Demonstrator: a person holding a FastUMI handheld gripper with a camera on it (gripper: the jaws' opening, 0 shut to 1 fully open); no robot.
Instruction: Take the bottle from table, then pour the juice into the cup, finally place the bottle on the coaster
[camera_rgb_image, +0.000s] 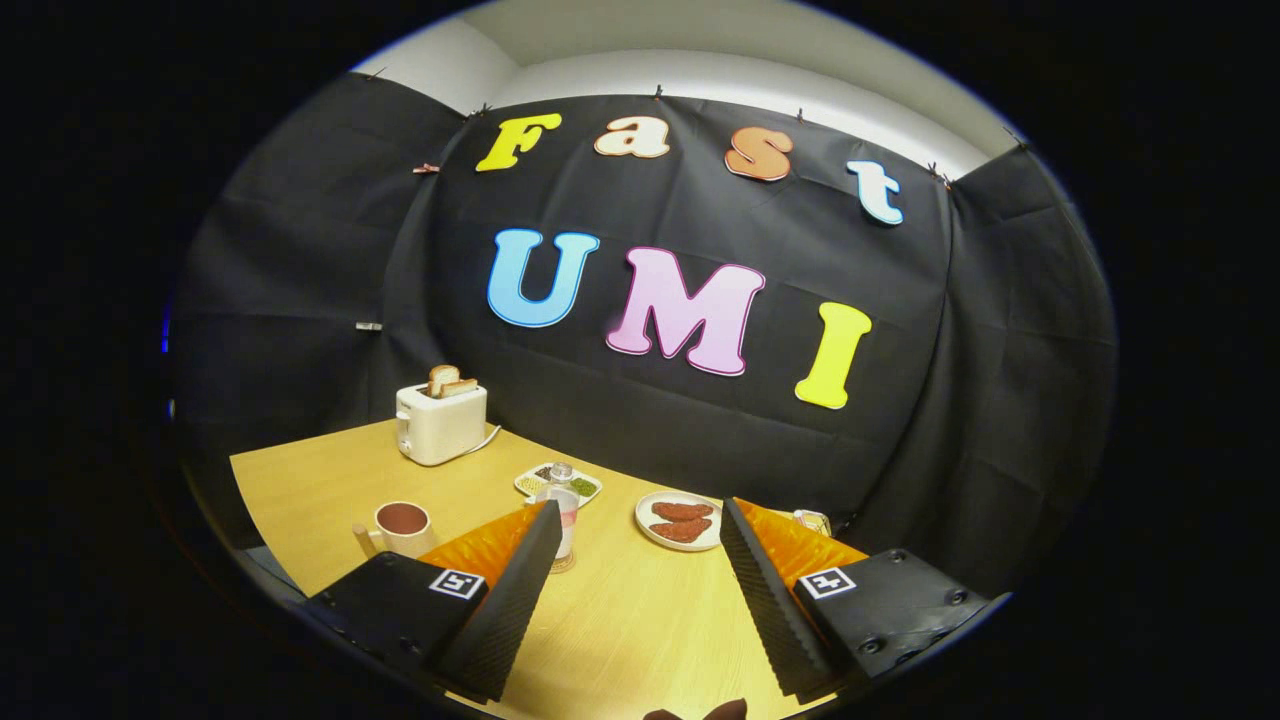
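Note:
A small clear bottle (564, 505) with a little pink juice stands upright on the wooden table (620, 620), on a round coaster (563, 565) whose edge peeks out at its base. The left finger hides the bottle's left side. A cream cup (402, 527) holding dark red juice sits to the left of the bottle, beyond the left finger. My gripper (638, 522) is open, fingers spread wide with nothing between them; the bottle stands just beyond the left fingertip.
A white toaster (440, 423) with bread slices stands at the table's back left. A small tray of food (556, 483) lies behind the bottle. A white plate (680, 522) with two brown pieces sits ahead between the fingers. The table edge runs along the left.

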